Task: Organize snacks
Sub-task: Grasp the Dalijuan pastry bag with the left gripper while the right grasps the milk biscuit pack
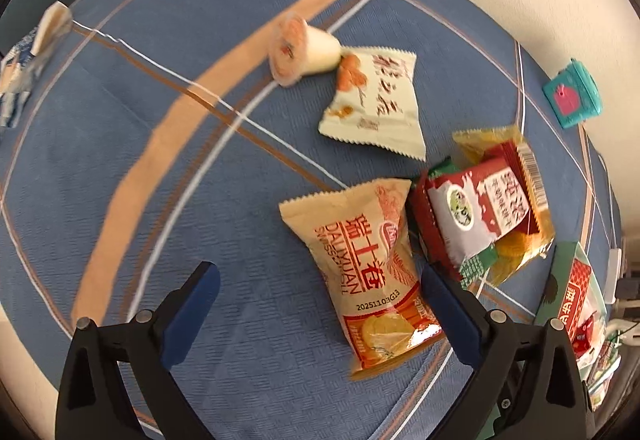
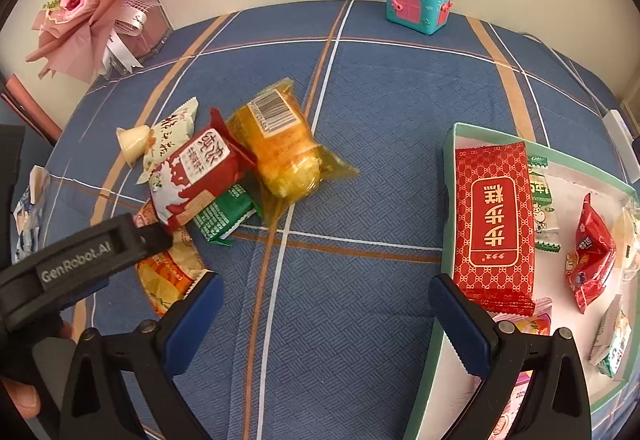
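Hovering low over the blue tablecloth (image 1: 120, 160), left claw (image 1: 320, 294) wide open astride the Swiss-roll packet (image 1: 366, 272).

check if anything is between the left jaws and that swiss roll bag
Nothing visible is. The left gripper is open, and the swiss roll bag lies flat on the blue cloth, its lower end already near the right finger. The red and white packet sits just beside the bag, close enough to get nudged.
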A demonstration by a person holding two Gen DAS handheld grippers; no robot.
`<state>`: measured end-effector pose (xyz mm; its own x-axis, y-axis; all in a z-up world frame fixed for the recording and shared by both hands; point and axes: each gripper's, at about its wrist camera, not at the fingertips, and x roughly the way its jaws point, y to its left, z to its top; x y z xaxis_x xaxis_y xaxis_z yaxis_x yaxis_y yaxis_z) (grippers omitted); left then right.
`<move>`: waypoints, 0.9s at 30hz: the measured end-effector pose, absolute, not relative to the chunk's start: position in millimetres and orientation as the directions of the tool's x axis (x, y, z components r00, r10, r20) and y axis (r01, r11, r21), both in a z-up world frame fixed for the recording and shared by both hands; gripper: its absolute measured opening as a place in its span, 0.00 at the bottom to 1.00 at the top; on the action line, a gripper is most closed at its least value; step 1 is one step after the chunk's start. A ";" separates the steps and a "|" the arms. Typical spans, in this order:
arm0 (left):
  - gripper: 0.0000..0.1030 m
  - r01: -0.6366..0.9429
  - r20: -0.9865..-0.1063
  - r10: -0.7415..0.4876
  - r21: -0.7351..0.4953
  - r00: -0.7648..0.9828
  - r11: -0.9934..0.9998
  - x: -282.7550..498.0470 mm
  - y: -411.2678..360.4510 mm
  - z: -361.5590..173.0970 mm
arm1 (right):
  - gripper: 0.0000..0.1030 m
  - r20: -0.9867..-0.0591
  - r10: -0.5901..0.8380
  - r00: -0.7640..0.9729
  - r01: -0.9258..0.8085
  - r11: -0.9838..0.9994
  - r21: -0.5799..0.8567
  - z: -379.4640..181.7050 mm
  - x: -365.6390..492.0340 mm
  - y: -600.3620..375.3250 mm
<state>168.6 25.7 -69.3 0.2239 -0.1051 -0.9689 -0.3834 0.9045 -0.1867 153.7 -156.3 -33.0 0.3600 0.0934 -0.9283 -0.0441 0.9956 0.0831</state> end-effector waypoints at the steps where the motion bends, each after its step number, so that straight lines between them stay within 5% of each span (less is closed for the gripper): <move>1: 0.98 -0.382 -0.969 -0.109 -0.189 0.221 0.905 169.1 25.3 -70.5 | 1.00 -0.929 0.091 0.359 -0.043 0.996 0.081 -33.4 153.9 -157.1; 7: 0.96 -0.401 -0.969 -0.121 -0.200 0.213 0.894 171.5 33.8 -74.9 | 1.00 -0.928 0.084 0.363 -0.046 0.996 0.072 -32.5 155.2 -160.5; 17: 0.46 -0.371 -0.952 -0.188 -0.270 0.243 0.889 173.0 45.5 -71.9 | 1.00 -0.912 0.090 0.401 -0.129 0.991 0.041 -20.0 167.3 -143.9; 27: 0.39 -0.411 -0.944 -0.184 -0.287 0.272 0.865 181.5 66.8 -67.9 | 0.98 -0.908 0.097 0.408 -0.248 0.969 -0.008 -16.5 190.6 -113.0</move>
<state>181.5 66.8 -67.9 0.2719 -0.1845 -0.9445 -0.4105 0.8654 -0.2872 190.6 -113.0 -16.5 0.4082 0.0973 -0.9077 -0.2484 0.9686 -0.0079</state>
